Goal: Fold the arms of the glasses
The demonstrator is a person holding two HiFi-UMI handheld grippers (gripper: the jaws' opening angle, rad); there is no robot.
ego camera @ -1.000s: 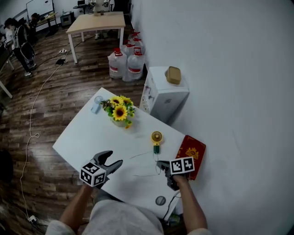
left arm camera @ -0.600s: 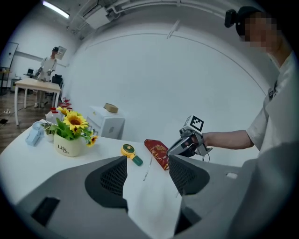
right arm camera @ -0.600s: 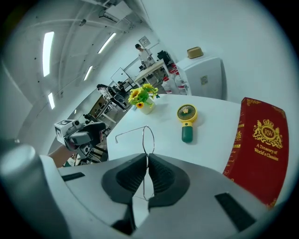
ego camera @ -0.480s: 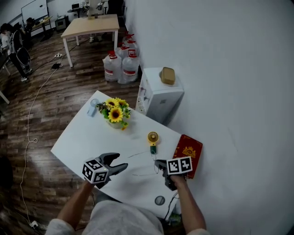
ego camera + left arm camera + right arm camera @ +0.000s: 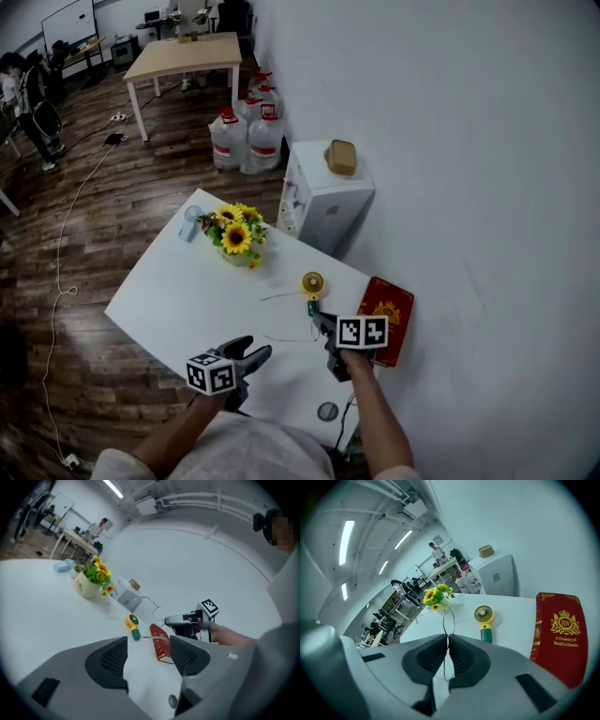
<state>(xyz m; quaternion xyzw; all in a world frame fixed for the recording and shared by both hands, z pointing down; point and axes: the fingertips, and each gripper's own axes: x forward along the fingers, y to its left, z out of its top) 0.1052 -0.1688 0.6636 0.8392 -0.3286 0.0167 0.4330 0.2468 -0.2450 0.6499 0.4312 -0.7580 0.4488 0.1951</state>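
The glasses (image 5: 447,618) are thin wire-framed, with one lens ring standing up past the pads of my right gripper (image 5: 447,641), which is shut on the frame. In the head view the right gripper (image 5: 319,321) hangs above the white table (image 5: 178,291), just near of the yellow fan, and the glasses' arms (image 5: 281,337) trail left as faint lines. My left gripper (image 5: 259,355) is open and empty near the table's front edge, apart from the glasses. From the left gripper view, its jaws (image 5: 148,645) frame the right gripper (image 5: 171,619) and the glasses (image 5: 157,608).
A yellow hand fan (image 5: 313,287) and a red book (image 5: 387,317) lie by the wall on the right. A vase of sunflowers (image 5: 235,236) stands at the table's far side. A small round disc (image 5: 326,411) lies near the front edge. A white cabinet (image 5: 323,197) stands beyond.
My left gripper has dropped back toward the table's front edge and rolled. The right gripper has lifted a little toward the fan, carrying the glasses.
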